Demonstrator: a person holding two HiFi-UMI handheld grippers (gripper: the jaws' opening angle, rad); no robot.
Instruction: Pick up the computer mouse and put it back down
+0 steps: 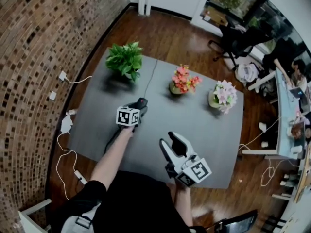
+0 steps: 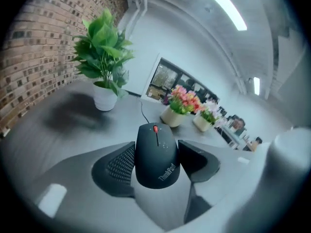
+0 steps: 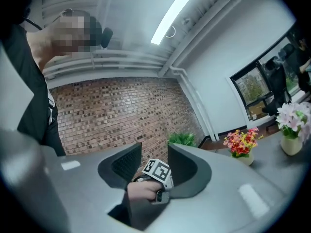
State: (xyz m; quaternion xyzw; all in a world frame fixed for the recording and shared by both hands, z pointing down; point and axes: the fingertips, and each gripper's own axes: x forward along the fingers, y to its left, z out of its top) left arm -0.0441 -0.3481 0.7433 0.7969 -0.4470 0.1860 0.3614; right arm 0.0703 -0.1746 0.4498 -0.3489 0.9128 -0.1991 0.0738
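Observation:
A black computer mouse (image 2: 156,153) with a red scroll wheel sits between the jaws of my left gripper (image 2: 156,161). Both pads touch its sides, so the gripper is shut on it. In the head view the mouse (image 1: 141,102) is near the middle of the grey table (image 1: 95,130), with the left gripper (image 1: 140,108) just behind it. The mouse's cable (image 1: 148,79) runs to the far table edge. My right gripper (image 1: 174,142) hovers over the near part of the table, open and empty. The right gripper view shows its jaws (image 3: 154,161) apart, with the left hand and marker cube (image 3: 156,173) seen beyond them.
Three pots stand along the far side of the table: a green plant (image 1: 125,58), orange-red flowers (image 1: 183,80) and pink-white flowers (image 1: 222,95). A brick wall (image 1: 34,57) borders the left, with white cables and plugs on the floor (image 1: 65,125). Office chairs and desks are at the right.

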